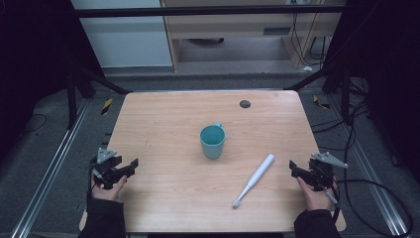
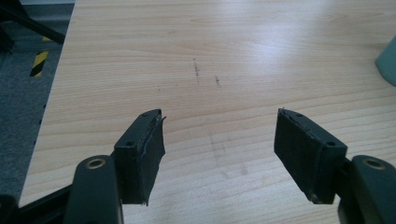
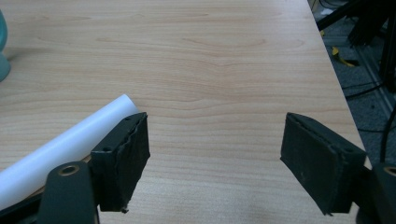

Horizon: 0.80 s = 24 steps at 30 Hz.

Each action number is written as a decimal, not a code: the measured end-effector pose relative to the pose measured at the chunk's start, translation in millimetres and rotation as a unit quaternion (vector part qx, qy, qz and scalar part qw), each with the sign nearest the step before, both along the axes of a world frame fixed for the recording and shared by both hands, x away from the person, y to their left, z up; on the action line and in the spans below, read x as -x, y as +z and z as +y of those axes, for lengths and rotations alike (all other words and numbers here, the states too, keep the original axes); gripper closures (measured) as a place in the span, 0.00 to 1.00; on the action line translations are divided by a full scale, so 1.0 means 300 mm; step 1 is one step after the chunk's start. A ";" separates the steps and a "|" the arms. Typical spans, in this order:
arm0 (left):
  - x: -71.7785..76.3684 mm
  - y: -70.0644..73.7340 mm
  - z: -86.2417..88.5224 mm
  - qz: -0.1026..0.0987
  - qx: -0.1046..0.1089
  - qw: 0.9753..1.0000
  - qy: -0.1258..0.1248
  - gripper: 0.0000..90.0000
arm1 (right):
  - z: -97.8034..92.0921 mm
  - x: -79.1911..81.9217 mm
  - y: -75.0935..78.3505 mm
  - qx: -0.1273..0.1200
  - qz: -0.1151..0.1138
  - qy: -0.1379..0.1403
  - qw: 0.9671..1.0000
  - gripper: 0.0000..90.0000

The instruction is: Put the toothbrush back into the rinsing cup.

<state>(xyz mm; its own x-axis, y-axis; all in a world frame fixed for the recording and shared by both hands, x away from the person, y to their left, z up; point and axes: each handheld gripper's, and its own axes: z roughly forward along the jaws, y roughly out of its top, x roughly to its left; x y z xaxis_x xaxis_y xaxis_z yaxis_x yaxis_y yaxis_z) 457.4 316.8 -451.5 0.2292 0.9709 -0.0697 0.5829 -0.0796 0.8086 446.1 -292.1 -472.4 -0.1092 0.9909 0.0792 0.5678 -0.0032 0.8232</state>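
One toothbrush (image 1: 254, 180) (bristles overhead)

1 teal cup (image 1: 212, 141), 1 white toothbrush (image 1: 254, 179), 2 grippers, 1 table (image 1: 163, 119).

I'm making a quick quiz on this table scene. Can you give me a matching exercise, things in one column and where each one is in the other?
Things:
1. teal cup
2. white toothbrush
3. left gripper
4. right gripper

Places or states:
A. lying flat, between the cup and the right gripper
B. open, at the table's left edge
C. upright near the table's middle
D. open, at the table's right edge

Pairs: 1-C, 2-A, 3-B, 4-D
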 end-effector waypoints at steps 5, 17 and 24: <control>0.002 -0.001 0.004 0.002 0.015 1.000 0.003 0.43 | 0.022 -0.005 0.008 0.012 0.002 0.019 1.000 0.30; -0.018 -0.023 -0.026 0.007 0.018 1.000 -0.007 0.48 | 0.088 -0.006 0.056 0.007 -0.003 0.083 0.997 0.51; -0.015 -0.024 -0.038 0.003 0.006 1.000 -0.010 0.47 | 0.137 -0.011 0.092 0.026 -0.003 0.111 0.993 0.72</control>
